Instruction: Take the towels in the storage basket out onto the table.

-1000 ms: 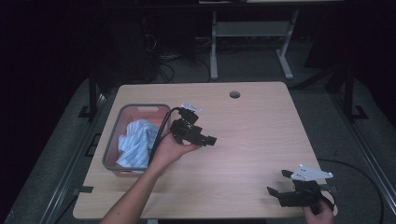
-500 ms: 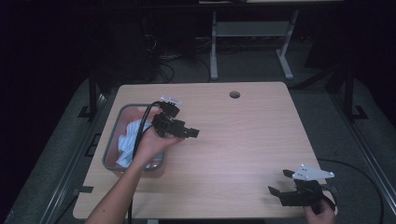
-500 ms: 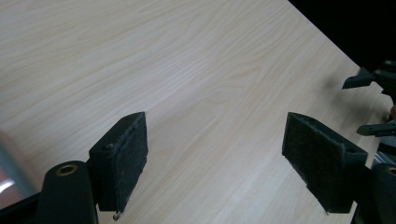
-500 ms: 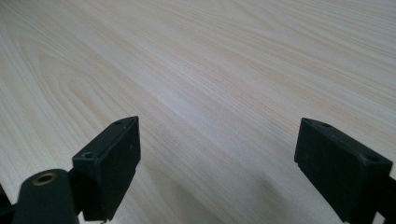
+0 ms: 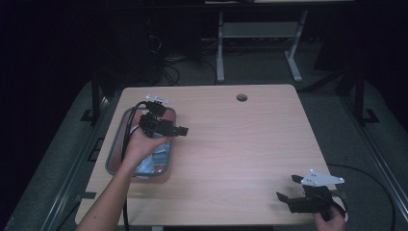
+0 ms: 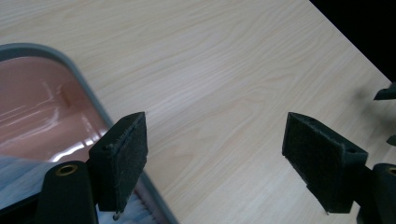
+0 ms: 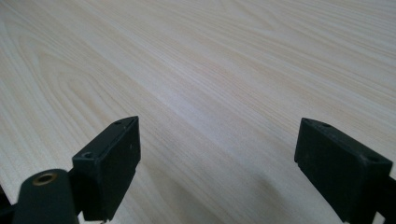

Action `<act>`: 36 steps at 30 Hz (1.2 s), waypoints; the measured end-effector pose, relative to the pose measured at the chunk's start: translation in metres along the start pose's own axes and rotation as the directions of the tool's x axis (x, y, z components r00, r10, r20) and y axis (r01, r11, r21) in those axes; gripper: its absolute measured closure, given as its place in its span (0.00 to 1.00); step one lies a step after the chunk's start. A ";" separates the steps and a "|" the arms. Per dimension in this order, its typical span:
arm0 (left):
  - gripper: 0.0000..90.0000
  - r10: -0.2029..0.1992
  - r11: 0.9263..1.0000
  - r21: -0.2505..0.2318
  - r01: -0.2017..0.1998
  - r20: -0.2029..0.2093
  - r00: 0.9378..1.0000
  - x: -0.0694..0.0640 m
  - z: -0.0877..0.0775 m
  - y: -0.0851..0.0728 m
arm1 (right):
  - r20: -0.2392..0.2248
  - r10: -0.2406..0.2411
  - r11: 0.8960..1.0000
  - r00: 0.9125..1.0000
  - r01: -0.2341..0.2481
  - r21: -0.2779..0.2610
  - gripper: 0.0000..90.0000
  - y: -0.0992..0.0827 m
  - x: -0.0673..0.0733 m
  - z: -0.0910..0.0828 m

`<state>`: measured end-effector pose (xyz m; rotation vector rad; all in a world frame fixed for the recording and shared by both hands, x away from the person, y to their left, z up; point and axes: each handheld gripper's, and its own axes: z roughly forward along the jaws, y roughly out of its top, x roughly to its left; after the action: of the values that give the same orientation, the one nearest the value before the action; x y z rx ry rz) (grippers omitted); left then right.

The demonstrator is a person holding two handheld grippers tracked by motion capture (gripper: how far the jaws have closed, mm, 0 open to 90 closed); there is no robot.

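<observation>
Tray (image 5: 114, 154) sat at table's (image 5: 240, 144) left edge, grey rim, pinkish floor, long axis running near-to-far along that edge, far end tilted slightly twd table centre. Pale blue-white cloth (image 5: 153, 161) lay crumpled in the tray's near half; can't tell which way it pointed, no clear long axis. L gripper (image 5: 179, 130) was held over the tray's far-right part, jaws aimed right across the table and wide apart, nothing btwn them. L gripper view: left jaw over tray rim (image 6: 100, 116), bit of cloth (image 6: 18, 179) at bottom left, right jaw over bare wood (image 6: 224, 93). Round hole (image 5: 241, 97) near table's far edge, mid-right. R gripper (image 5: 287, 188) was at the near right corner, well apart from tray, jaws aimed left, also spread wide and empty; R gripper view had plain wood (image 7: 210, 70) btwn the jaws.
</observation>
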<state>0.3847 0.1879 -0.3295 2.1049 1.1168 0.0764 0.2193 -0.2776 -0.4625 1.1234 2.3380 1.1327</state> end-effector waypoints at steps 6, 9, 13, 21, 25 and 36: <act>0.25 -0.026 1.000 -0.016 0.026 -0.029 0.999 0.011 -0.010 -0.005 | 0.000 -0.002 1.000 1.000 0.002 0.001 0.15 0.000 0.000 0.000; 0.25 -0.041 0.999 -0.019 0.041 -0.037 0.998 0.018 -0.015 -0.008 | 0.001 0.001 1.000 1.000 -0.001 -0.001 0.15 0.000 0.001 0.000; 0.25 -0.065 0.998 -0.025 0.064 -0.056 0.996 0.028 -0.022 -0.013 | 0.000 -0.003 1.000 1.000 0.003 0.001 0.15 0.000 0.000 0.000; 0.25 -0.115 0.993 -0.046 0.111 -0.091 0.989 0.046 -0.031 -0.024 | 0.000 -0.001 1.000 1.000 0.001 0.000 0.15 -0.001 0.000 -0.001; 0.25 -0.138 0.990 -0.045 0.133 -0.120 0.983 0.054 -0.032 -0.032 | -0.001 -0.001 1.000 1.000 0.001 -0.001 0.15 0.000 0.000 -0.001; 0.25 -0.163 0.984 0.037 0.173 -0.195 0.967 0.069 -0.016 -0.049 | -0.017 -0.015 1.000 1.000 0.015 0.006 0.15 0.000 0.003 0.001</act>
<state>0.3876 0.2651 -0.3671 2.0744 1.4223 0.1722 0.2179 -0.2744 -0.4628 1.1008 2.3602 1.1341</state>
